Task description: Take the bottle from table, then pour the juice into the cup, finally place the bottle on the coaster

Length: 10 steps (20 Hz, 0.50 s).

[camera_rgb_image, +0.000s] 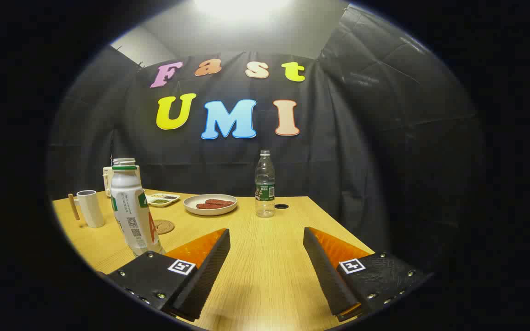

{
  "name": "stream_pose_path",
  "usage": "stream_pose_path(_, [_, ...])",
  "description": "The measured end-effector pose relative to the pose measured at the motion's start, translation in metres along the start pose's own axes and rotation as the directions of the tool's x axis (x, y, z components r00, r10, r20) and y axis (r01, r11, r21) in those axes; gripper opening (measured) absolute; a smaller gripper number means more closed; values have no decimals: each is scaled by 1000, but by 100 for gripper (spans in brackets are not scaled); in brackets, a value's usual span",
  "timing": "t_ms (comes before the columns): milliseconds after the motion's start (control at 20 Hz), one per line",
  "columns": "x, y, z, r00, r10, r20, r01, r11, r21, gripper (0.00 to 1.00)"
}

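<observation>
Step one was pending: gripper (266, 257) gaped empty over the tabletop (265, 276), white juice bottle (132, 211) lower left beside its left finger. Next move probably needed swinging left to straddle it.

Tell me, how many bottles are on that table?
2. A white juice bottle stands just outside the open gripper, by the round coaster. A clear water bottle stands beyond the fingers, beside the plate. A container behind may be another.

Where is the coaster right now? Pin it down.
In the gripper view the coaster lies flat on the table, just behind the white juice bottle, between the cup and plate, beyond the open gripper.
</observation>
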<state>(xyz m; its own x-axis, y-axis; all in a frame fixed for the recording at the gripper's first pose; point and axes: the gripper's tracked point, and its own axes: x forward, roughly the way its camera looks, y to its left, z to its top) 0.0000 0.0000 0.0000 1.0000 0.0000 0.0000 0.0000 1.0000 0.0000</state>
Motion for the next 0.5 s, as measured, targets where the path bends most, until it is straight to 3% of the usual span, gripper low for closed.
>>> stream_pose_path(500, [0, 0, 0, 1000, 1, 2, -1, 1000, 1, 98])
